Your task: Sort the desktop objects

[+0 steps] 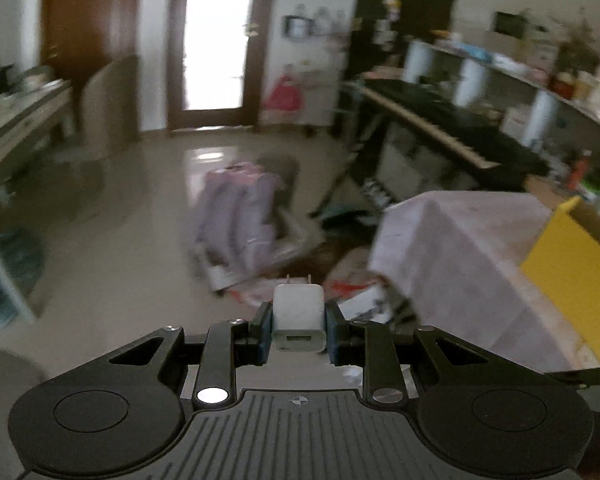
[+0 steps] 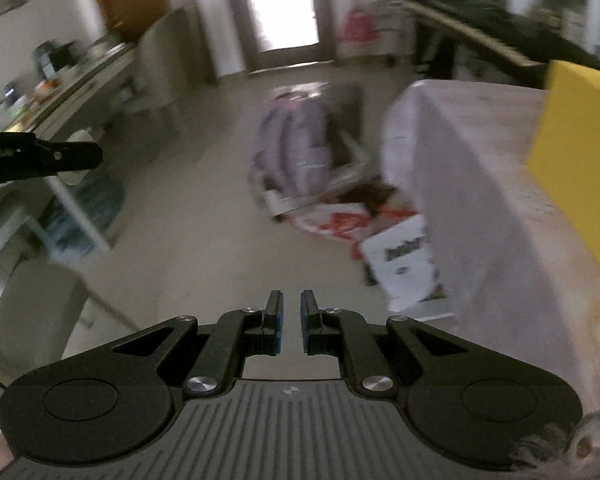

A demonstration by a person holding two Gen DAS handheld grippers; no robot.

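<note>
My left gripper (image 1: 299,318) is shut on a white USB wall charger (image 1: 299,314), prongs pointing forward, held in the air over the floor to the left of the table. My right gripper (image 2: 291,318) holds nothing; its blue-padded fingers (image 2: 277,320) stand a narrow gap apart, also off the table's left side. The table with a white cloth (image 1: 460,248) is at the right in both views (image 2: 460,168). A yellow box (image 1: 576,276) stands on it at the far right, also in the right wrist view (image 2: 576,140). Both views are motion-blurred.
A purple backpack (image 1: 240,216) and papers and bags (image 2: 340,220) lie on the floor beside the table. A keyboard piano (image 1: 452,128) stands behind. A desk and chair (image 1: 96,108) are at the left. The other gripper's black body (image 2: 40,158) shows at the left edge.
</note>
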